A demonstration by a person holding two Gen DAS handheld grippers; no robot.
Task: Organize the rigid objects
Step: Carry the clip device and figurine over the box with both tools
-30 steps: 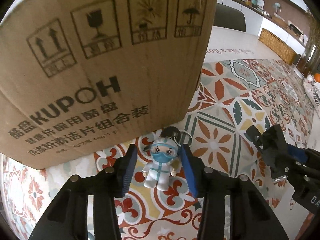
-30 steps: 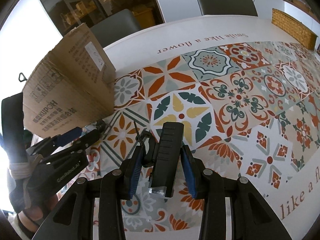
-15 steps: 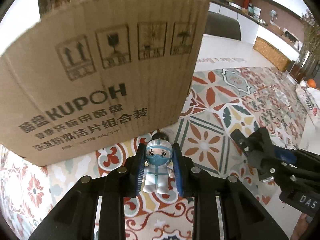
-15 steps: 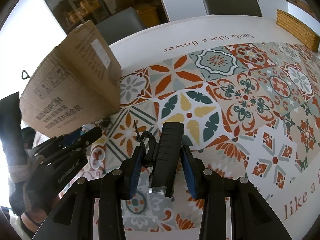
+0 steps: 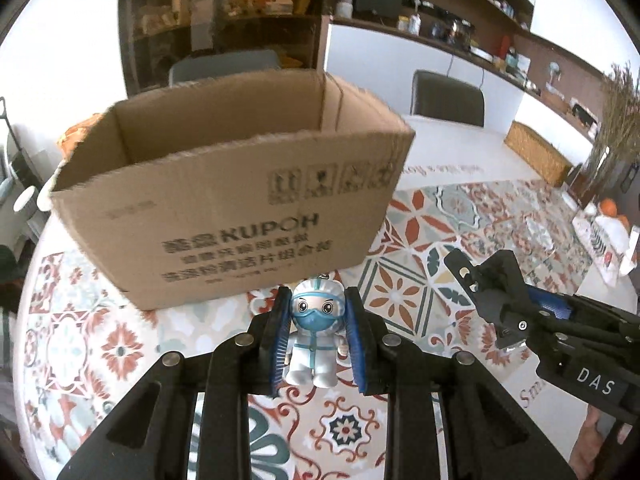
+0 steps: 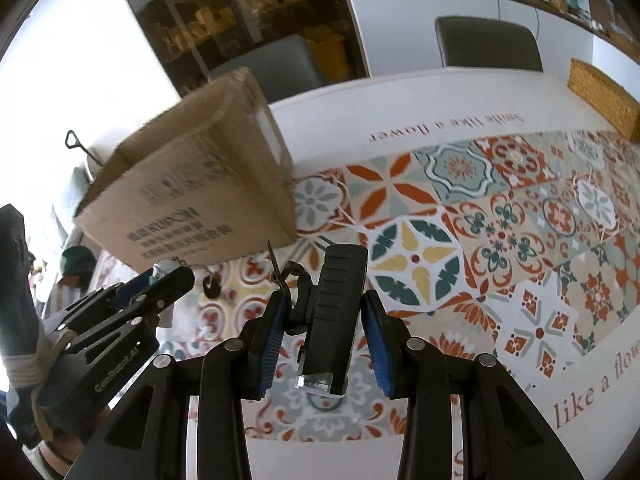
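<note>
Above the patterned tablecloth (image 5: 420, 216), left gripper (image 5: 319, 334) clamps a figurine (image 5: 317, 336) near the box (image 5: 224, 216)

A cardboard box (image 5: 224, 208) stands on the tabletop (image 5: 440, 264) near its far left corner; two chairs (image 6: 488, 44) sit behind the far edge.

One cardboard box (image 5: 224, 200), open-topped, on one patterned tablecloth (image 6: 500, 240). Two small objects: one toy figure (image 5: 318, 336) in white suit and blue mask, one black clip-like tool (image 6: 336, 312). Two grippers, two grey chairs (image 5: 448, 98) behind, one woven basket (image 6: 600, 96).
</note>
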